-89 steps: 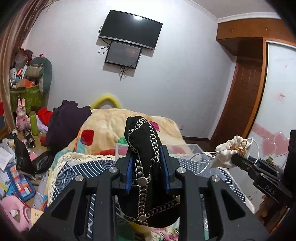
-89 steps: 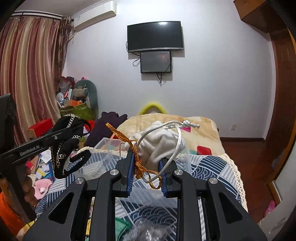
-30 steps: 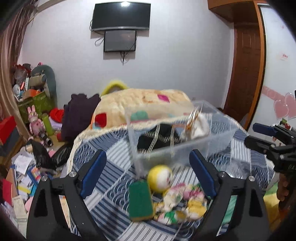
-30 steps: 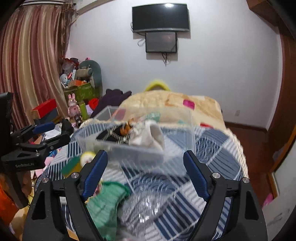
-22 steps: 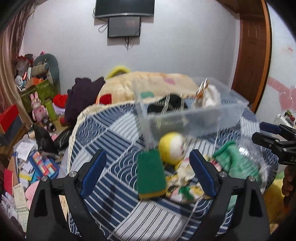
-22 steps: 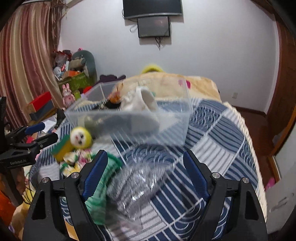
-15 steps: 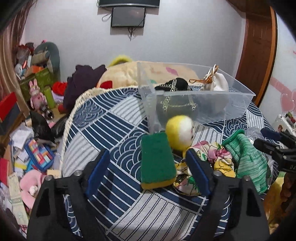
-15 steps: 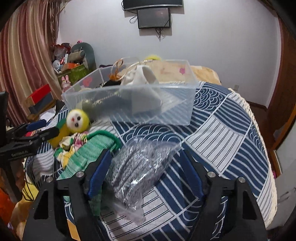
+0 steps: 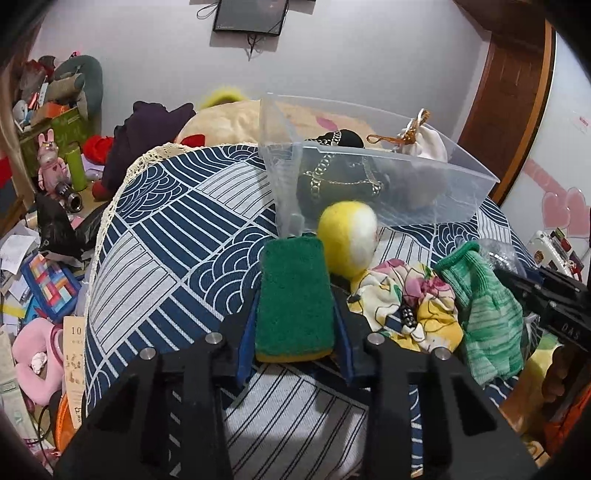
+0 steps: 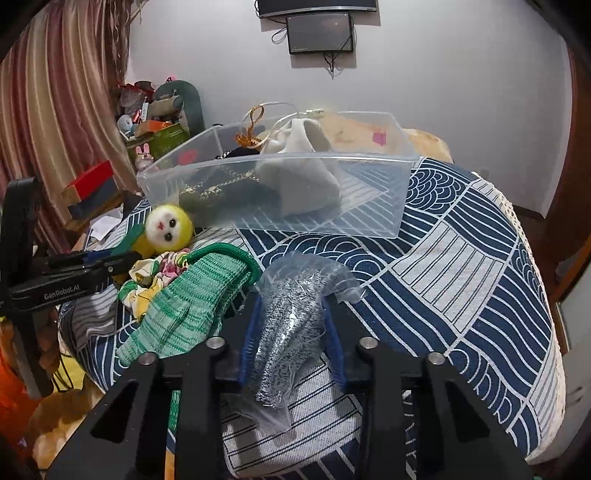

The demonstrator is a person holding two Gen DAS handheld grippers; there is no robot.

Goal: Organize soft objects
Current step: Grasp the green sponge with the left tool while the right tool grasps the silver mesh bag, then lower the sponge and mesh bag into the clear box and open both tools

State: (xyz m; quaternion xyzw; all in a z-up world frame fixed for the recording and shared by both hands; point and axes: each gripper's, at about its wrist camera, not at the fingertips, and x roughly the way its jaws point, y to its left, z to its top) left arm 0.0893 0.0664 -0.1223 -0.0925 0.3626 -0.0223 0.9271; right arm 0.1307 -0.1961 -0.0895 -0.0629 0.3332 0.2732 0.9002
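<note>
Patterned bedspread (image 9: 177,236) stays busy: left gripper (image 9: 295,317) closing on green sponge (image 9: 293,295), right gripper (image 10: 291,325) closing on bagged grey cloth (image 10: 291,314); both should lift squarely toward clear bin (image 10: 332,221) at 12 o'clock.

Left wrist view: sits low behind its own fingers, tilted down over the patterned bedspread (image 9: 177,229), close; clear bin (image 9: 369,162) at 1 o'clock, wall screen (image 9: 251,14) at 12. Right wrist view: same downward tilt, equally close; bin (image 10: 280,192) at 12. Both share bin, screen (image 10: 319,33), yellow doll (image 9: 347,240) (image 10: 168,225).
</note>
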